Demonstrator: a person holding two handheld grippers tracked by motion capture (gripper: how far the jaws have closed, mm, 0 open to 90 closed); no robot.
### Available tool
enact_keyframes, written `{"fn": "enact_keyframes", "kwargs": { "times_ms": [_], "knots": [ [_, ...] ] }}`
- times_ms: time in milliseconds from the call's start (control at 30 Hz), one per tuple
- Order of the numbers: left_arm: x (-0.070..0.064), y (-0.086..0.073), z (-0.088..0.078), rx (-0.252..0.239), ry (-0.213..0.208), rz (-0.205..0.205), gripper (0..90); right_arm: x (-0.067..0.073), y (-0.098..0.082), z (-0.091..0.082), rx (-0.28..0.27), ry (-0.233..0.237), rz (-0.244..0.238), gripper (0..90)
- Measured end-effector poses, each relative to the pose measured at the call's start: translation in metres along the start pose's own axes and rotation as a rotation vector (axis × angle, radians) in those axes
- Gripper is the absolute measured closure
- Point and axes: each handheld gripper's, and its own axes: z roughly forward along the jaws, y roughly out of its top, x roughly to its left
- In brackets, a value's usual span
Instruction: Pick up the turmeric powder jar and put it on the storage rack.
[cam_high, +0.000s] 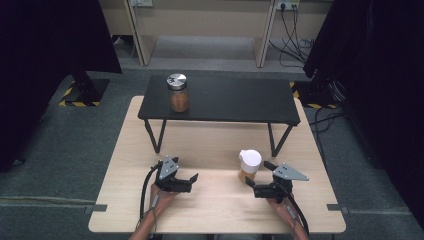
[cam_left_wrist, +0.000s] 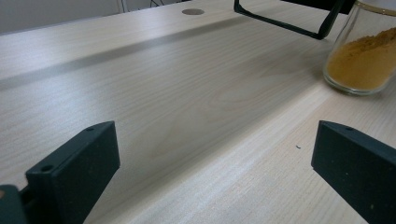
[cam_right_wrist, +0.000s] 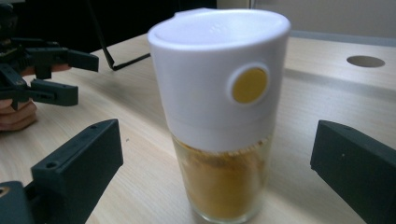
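Observation:
A glass spice jar (cam_high: 249, 165) with a tall white cap and orange powder stands on the wooden table (cam_high: 215, 137), right of centre. In the right gripper view the jar (cam_right_wrist: 219, 116) rises between the two black jaws, which stand wide apart and touch nothing. My right gripper (cam_high: 256, 171) is open around it. My left gripper (cam_high: 192, 182) rests low over the table to the left, open and holding nothing. In the left gripper view the jar's glass base (cam_left_wrist: 364, 60) sits ahead at the far right, beyond my left gripper (cam_left_wrist: 215, 154).
A low black metal shelf (cam_high: 235, 100) stands across the back of the table on thin legs (cam_left_wrist: 289, 23). On its left end sits a second jar (cam_high: 178, 92) with a silver lid and brown contents. The other gripper (cam_right_wrist: 86, 79) and a hand (cam_right_wrist: 16, 114) are at the left.

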Motion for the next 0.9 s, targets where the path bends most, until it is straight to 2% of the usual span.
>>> {"fn": "enact_keyframes", "kwargs": {
  "times_ms": [67, 200, 300, 467, 733, 900],
  "knots": [
    [0.0, 0.0, 0.0, 0.0, 0.0, -0.001, 0.3, 0.002, 0.001, 0.003, -0.001, 0.002, 0.001, 2.1],
    [-0.001, 0.0, 0.0, 0.001, 0.003, 0.002, 0.4, 0.004, 0.011, 0.008, 0.039, 0.008, -0.016, 2.1],
    [0.0, 0.0, 0.0, 0.001, 0.002, 0.0, 0.4, 0.005, 0.016, 0.011, 0.049, 0.004, -0.024, 2.4],
    [-0.001, 0.001, 0.0, 0.003, 0.005, 0.004, 0.5, 0.01, 0.024, 0.021, 0.056, -0.026, -0.044, 3.4],
    [-0.001, 0.001, 0.0, 0.003, 0.004, 0.003, 0.5, 0.017, 0.03, 0.029, 0.073, -0.067, -0.043, 15.1],
    [-0.001, 0.001, 0.0, 0.003, 0.004, 0.002, 0.6, 0.018, 0.031, 0.03, 0.076, -0.075, -0.052, 24.8]
  ]
}}
